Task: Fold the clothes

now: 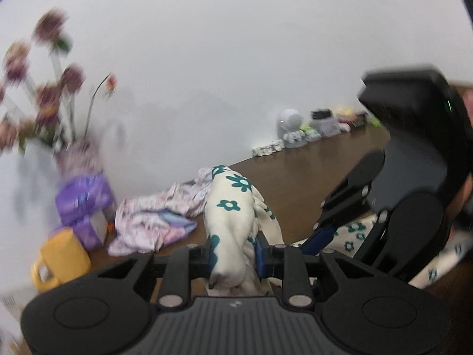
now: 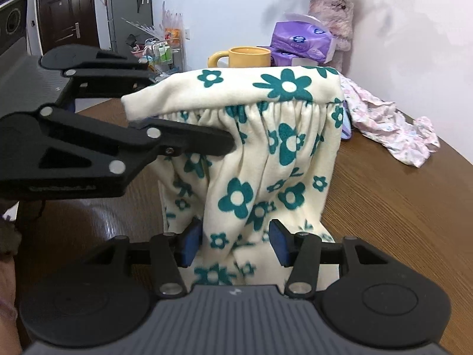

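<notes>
I see the brown table (image 2: 399, 207) with the cream flowered garment (image 2: 266, 148) lifted above it, hanging from its gathered waistband, not folded as far as I can judge. Far right, a pink patterned garment (image 2: 390, 124) lies crumpled, so folding remains. My left gripper (image 1: 233, 254) is clamped on the cream cloth; my right gripper (image 2: 236, 241) has fingers apart, cloth between them.
</notes>
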Demonstrator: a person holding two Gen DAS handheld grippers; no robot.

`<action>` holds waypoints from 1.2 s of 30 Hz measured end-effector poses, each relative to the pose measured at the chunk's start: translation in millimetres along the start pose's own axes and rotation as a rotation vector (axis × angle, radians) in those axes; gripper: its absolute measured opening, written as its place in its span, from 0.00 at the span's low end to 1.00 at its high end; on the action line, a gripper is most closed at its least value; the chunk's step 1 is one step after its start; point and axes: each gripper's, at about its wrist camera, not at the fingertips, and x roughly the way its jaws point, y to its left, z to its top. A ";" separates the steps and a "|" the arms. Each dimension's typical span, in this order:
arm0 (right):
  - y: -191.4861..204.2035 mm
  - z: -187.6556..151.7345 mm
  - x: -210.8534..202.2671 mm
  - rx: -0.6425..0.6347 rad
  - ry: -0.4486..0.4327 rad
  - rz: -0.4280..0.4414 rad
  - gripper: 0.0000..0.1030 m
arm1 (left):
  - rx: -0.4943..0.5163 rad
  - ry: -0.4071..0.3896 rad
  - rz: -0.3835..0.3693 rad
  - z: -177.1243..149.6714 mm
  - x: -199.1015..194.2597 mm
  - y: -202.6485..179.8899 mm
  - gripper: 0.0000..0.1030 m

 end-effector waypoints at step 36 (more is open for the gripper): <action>-38.4 -50.2 -86.3 0.181 -0.111 -0.154 0.50 | 0.074 0.103 -0.420 6.9 1.5 -69.6 0.50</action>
